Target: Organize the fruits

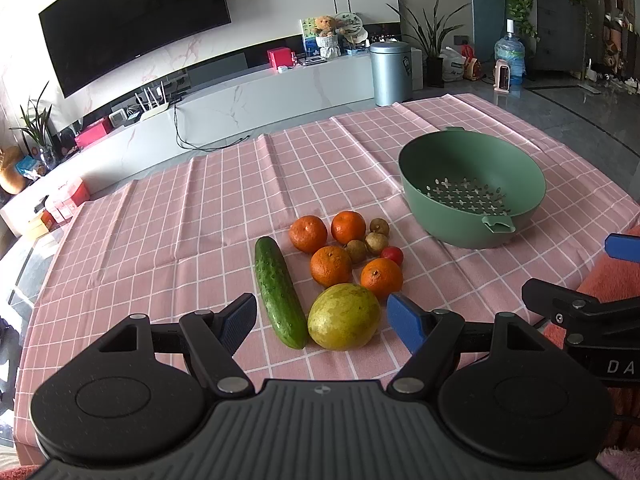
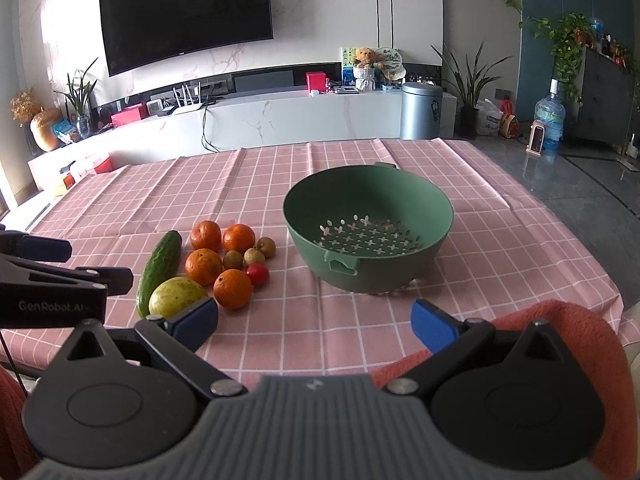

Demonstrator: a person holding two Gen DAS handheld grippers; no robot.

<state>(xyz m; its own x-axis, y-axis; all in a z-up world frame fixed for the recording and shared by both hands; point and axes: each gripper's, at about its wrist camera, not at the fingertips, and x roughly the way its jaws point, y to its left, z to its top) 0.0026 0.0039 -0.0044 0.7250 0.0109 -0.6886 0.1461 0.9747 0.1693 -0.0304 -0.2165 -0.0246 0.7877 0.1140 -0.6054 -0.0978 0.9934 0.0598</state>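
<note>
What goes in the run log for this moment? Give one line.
left gripper: open, empty | right gripper: open, empty | colander: empty | fruit pile: on tablecloth, untouched

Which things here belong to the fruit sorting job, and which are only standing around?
For the job:
- four oranges
- yellow-green round fruit
- three small brown fruits
- small red tomato
- cucumber
- empty green colander
- left gripper and right gripper, both open

Just around:
- television
- grey bin
- water bottle
- teddy bear
</note>
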